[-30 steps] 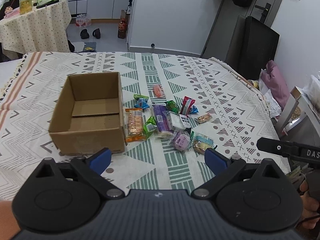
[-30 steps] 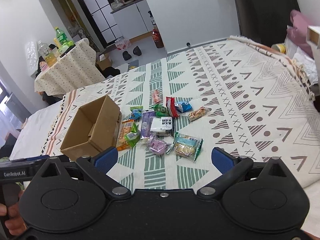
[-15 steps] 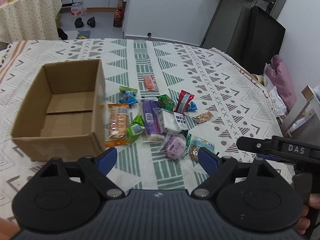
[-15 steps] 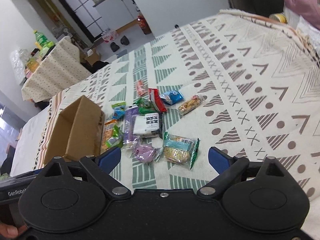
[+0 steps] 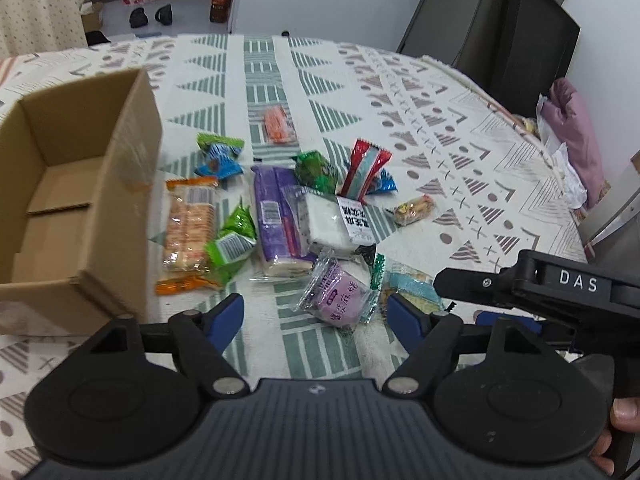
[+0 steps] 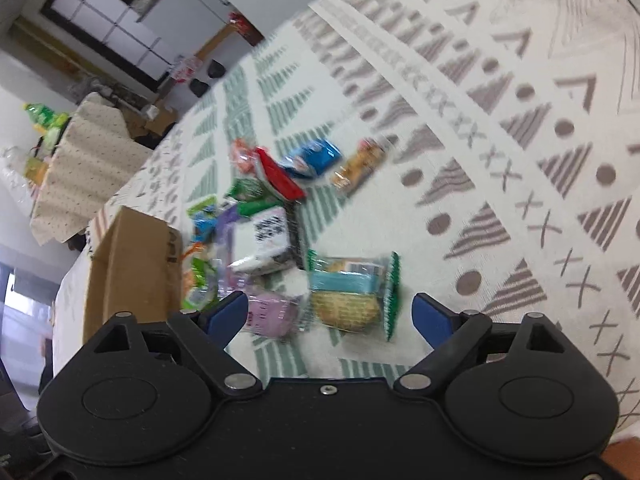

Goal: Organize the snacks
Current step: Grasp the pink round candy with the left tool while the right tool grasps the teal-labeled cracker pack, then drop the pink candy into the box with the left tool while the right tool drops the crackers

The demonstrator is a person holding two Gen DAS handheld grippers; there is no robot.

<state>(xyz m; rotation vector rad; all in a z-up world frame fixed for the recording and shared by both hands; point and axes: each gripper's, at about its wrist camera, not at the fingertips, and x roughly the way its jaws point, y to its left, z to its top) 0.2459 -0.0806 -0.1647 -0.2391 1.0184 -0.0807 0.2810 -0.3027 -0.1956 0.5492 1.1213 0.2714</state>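
Observation:
Several wrapped snacks lie in a heap on the patterned cloth, to the right of an empty cardboard box [image 5: 76, 200]. Nearest me is a purple cake pack [image 5: 338, 294]; a cracker pack with green ends [image 6: 352, 294] lies just right of it. My left gripper [image 5: 316, 320] hovers open just in front of the purple pack, nothing between its fingers. My right gripper [image 6: 330, 316] is open too, low over the cracker pack, with the purple pack [image 6: 270, 314] by its left finger. Its black body [image 5: 540, 284] shows at the right of the left wrist view.
Farther back lie a long purple pack [image 5: 276, 216], a white pack [image 5: 334, 220], an orange biscuit pack [image 5: 188, 224], green, blue and red packets. The cloth [image 5: 440, 128] drops off at the right edge toward pink bags [image 5: 576, 136]. A person's fingers [image 5: 620, 428] hold the right handle.
Both grippers have moved forward and down toward the snack heap, which now fills more of each view. The right wrist view has tilted and blurred. Nothing has been picked up.

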